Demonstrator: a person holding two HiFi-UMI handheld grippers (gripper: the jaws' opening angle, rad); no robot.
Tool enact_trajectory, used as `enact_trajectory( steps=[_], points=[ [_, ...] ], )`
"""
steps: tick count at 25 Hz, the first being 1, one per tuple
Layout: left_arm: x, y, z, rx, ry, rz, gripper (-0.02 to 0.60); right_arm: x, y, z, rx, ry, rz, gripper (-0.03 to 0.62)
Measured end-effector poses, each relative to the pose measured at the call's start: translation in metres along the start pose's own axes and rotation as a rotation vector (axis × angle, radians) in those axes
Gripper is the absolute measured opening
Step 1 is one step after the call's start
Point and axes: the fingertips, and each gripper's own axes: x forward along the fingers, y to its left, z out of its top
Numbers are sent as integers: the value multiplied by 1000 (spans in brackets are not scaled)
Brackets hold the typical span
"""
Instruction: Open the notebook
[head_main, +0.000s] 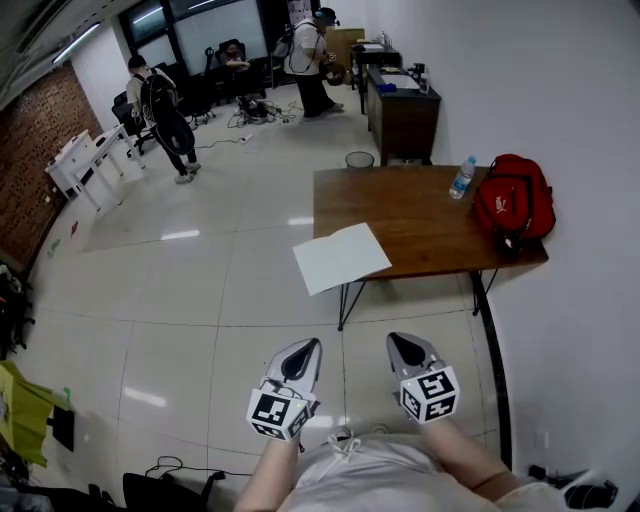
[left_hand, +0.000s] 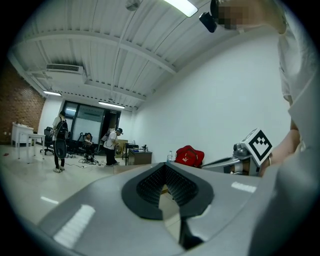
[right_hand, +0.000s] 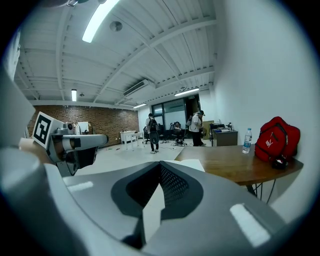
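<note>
White notebook (head_main: 340, 258), seemingly closed, flat, overhanging wooden table (head_main: 420, 215) corner

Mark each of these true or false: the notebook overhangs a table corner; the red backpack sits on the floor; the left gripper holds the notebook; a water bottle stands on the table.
1. The notebook overhangs a corner of the table. True.
2. The red backpack sits on the floor. False: it sits on the table's right end.
3. The left gripper holds the notebook. False: it holds nothing and, like the right gripper, is close to the person's body, short of the table.
4. A water bottle stands on the table. True, just left of the backpack.
</note>
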Motion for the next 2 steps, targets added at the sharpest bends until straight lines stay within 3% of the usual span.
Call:
enact_trajectory(
  steps=[2],
  points=[
    [1,-2,3,4,-4,-5,6,0,0,2,-3,-5,1,2]
  ],
)
